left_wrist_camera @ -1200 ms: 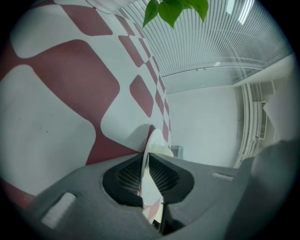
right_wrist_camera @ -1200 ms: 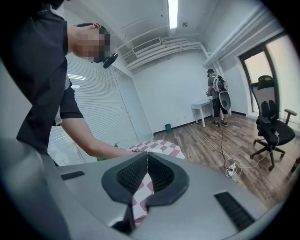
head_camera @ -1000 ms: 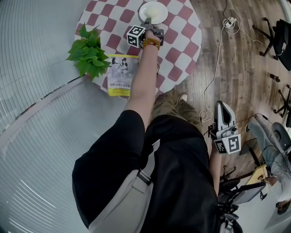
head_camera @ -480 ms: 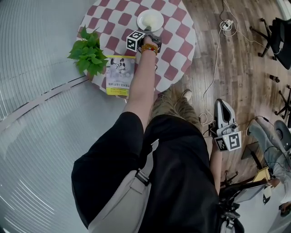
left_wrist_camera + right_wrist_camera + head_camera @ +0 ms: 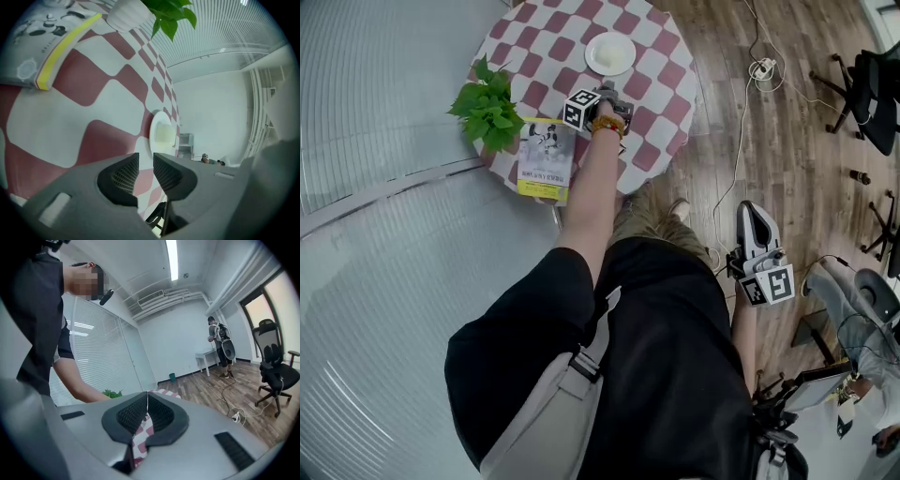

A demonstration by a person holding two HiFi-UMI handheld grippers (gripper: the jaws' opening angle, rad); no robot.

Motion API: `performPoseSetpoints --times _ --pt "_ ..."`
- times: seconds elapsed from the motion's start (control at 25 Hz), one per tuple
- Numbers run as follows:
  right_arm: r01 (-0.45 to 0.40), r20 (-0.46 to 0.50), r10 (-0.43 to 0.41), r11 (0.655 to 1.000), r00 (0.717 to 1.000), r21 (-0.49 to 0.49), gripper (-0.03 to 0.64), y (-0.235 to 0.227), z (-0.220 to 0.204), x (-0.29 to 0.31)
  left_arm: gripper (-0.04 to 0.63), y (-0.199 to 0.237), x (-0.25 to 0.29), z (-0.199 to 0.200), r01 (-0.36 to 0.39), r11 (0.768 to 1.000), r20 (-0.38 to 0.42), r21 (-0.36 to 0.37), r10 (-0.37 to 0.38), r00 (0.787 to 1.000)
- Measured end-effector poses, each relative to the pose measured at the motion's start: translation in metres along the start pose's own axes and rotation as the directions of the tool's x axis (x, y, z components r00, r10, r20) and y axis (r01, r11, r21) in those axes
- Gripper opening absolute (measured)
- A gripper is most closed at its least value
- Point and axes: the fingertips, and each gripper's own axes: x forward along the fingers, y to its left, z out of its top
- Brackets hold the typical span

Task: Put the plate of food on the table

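A white plate [image 5: 609, 53] with a pale piece of food on it rests on the far side of the round red-and-white checked table [image 5: 666, 70]. My left gripper [image 5: 607, 90] hovers over the table a short way nearer than the plate, not touching it. In the left gripper view the plate [image 5: 162, 132] lies beyond the left gripper [image 5: 146, 159], whose jaws stand a narrow gap apart with nothing between them. My right gripper [image 5: 751, 214] hangs at the person's side over the wooden floor, away from the table. In its own view the right gripper [image 5: 147, 397] has its jaws touching.
A potted green plant [image 5: 490, 112] and a magazine [image 5: 546, 157] lie on the table's left part. A cable with a plug strip [image 5: 759, 67] runs across the floor at right. Office chairs [image 5: 877, 84] stand far right. Another person [image 5: 220, 345] stands across the room.
The left gripper has let go of the plate and pulled back toward the body. The plate stays on the table. The right gripper has kept its place at the side.
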Motion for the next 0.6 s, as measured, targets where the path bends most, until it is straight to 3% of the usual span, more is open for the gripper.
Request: performPoseSetpoints --times 0.2,0.32,0.48,0.6 --pt "-0.080 0.021 0.080 0.997 0.997 -0.019 0.012 0.002 0.009 0.016 0.078 0.025 -0.044 0.009 -0.017 1.000 0.018 0.022 0.017 1.000" --pt "-0.130 0.021 0.130 0.991 0.991 -0.025 0.012 0.005 0.012 0.027 0.078 0.041 -0.074 0.003 -0.023 0.997 -0.007 0.079 0.024 1.000" --pt "-0.202 0.007 0.202 0.979 0.979 -0.030 0.012 0.013 0.012 0.046 0.078 0.074 -0.118 -0.034 -0.031 0.970 -0.140 0.239 0.066 0.988" --pt "-0.261 -0.008 0.261 0.965 0.965 -0.037 0.012 0.021 0.011 0.065 0.078 0.087 -0.150 -0.078 0.070 0.943 -0.289 0.325 0.028 0.957"
